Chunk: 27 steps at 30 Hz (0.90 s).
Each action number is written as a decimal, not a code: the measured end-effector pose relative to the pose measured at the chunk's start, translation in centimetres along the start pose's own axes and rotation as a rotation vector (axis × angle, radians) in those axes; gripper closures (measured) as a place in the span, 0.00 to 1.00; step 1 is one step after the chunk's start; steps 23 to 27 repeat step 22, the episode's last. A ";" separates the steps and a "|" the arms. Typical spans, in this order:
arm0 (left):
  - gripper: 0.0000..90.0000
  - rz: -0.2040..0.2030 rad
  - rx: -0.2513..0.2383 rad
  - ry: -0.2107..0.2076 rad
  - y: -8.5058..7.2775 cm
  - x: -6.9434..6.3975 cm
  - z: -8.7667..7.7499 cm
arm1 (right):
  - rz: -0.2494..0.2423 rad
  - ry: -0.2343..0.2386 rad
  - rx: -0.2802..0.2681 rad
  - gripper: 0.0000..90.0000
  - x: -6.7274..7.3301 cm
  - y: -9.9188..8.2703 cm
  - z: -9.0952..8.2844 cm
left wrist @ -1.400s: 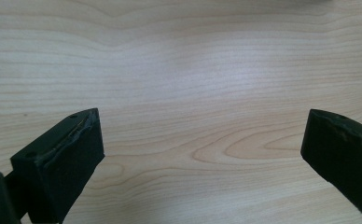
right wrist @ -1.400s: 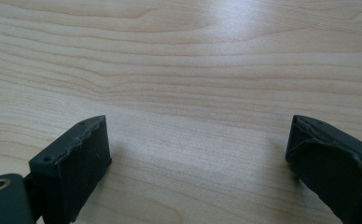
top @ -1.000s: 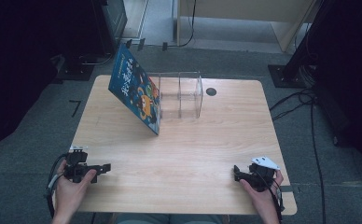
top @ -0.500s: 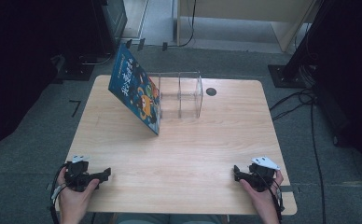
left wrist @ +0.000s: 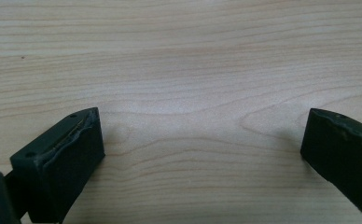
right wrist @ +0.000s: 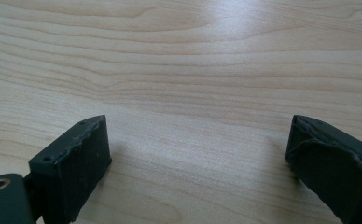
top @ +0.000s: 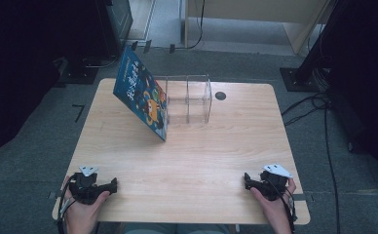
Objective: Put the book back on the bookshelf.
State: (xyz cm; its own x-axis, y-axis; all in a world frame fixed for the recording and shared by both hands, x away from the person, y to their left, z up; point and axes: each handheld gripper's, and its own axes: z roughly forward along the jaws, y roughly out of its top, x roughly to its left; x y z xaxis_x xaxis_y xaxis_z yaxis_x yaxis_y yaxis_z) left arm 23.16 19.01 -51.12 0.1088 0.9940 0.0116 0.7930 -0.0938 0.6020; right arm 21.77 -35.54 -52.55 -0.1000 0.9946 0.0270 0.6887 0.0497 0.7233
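Pale wood runs across the whole table (top: 192,156), its grain in long, wavy lines, and grey carpet spreads around it on every side. Nearest, at the front edge, a person's two hands rest on the wood. At the front left corner the left gripper (top: 113,184) lies in the left hand (top: 82,207), pointing inward along the edge; its jaws stand wide apart with nothing but bare wood between them, as the left gripper view shows. At the front right the right gripper (top: 246,179) sits in the right hand (top: 270,202), pointing inward toward the other, a grey plate on top; its jaws too are spread wide over bare grain, with a soft patch of light on the wood beyond them. The two grippers are well apart, and the middle of the table lies open between them.

Farther back, left of centre, a blue book (top: 141,100) leans tilted against the left end of a clear rack (top: 197,97) with upright dividers. It is far from both grippers. Just right of the rack a dark round hole (top: 220,96) sits in the wood near the far edge.

Beyond the table, cables (top: 313,105) trail over the carpet at the right beside a black stand base (top: 299,78), and dark equipment stands at the back left
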 end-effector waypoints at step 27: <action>0.00 0.013 -0.063 -0.010 -0.3 -1.1 0.4 | -0.001 0.000 0.000 0.07 0.0 0.0 0.0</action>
